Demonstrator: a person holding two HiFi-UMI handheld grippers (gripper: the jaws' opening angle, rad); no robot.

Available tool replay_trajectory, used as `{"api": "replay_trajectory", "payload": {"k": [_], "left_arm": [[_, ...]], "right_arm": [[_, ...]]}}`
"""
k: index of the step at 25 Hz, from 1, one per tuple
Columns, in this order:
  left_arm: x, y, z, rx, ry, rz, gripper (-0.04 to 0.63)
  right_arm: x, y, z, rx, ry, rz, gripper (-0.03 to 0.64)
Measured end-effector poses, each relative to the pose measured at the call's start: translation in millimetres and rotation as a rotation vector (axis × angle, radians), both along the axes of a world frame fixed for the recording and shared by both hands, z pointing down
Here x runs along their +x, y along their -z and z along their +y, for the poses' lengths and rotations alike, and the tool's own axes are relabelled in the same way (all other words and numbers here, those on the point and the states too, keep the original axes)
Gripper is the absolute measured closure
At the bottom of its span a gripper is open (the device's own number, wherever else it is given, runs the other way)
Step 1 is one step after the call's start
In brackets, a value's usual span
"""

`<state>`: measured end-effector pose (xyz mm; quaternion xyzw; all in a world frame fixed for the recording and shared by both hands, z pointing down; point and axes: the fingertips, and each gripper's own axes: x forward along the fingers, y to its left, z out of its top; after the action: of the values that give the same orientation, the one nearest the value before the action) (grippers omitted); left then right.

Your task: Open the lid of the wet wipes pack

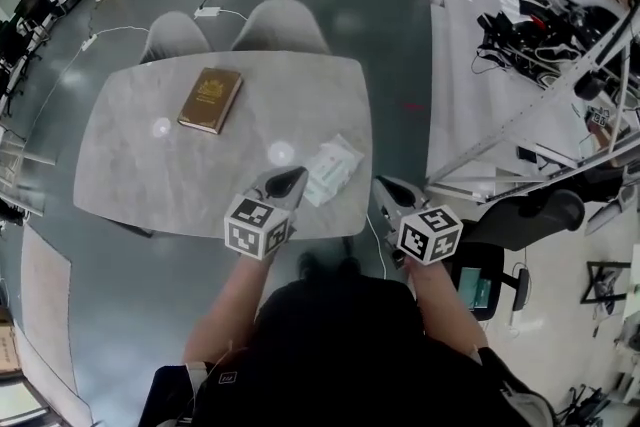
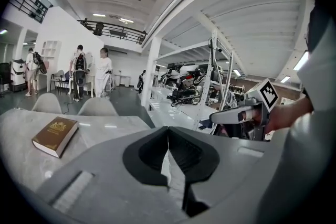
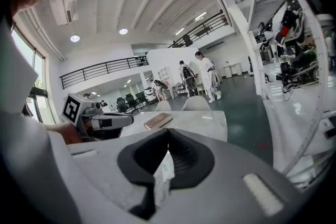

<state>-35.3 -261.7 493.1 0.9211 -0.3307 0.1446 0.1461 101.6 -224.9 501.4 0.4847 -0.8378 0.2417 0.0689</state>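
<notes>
The white wet wipes pack [image 1: 333, 169] lies flat near the front right corner of the grey table [image 1: 130, 155], its lid down. My left gripper [image 1: 297, 173] is shut and empty, its tip just left of the pack. My right gripper [image 1: 380, 181] is also shut and empty, just right of the pack, past the table's edge. In the right gripper view the pack [image 3: 163, 170] shows through the gap below the closed jaws of the right gripper [image 3: 168, 131], and the left gripper's body [image 3: 105, 122] is at the left. In the left gripper view the left gripper [image 2: 168, 128] has its jaws together.
A brown book [image 1: 210, 100] lies on the far left of the table. Two grey chairs [image 1: 280, 23] stand at the far side. A black office chair [image 1: 540, 215] and metal racking [image 1: 560, 95] are at the right. People stand far off.
</notes>
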Motion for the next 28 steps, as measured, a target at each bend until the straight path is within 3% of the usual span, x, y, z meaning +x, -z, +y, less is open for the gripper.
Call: {"api": "replay_trajectory", "payload": {"k": [6, 12, 28], "left_arm": [[-13.5, -28.2, -10.9, -0.028, -0.039, 0.036, 0.583], [2.6, -53.6, -25.2, -0.061, -0.057, 0.027, 0.583], [87.5, -153.6, -58.3, -0.166, -0.167, -0.222, 0.571]], "right_arm": [[-28.1, -21.7, 3.7, -0.054, 0.027, 0.077, 0.615], [-10.1, -42.7, -16.7, -0.117, 0.024, 0.115, 0.615], [18.7, -124.5, -95.4, -0.214, 0.196, 0.113, 0.615]]}}
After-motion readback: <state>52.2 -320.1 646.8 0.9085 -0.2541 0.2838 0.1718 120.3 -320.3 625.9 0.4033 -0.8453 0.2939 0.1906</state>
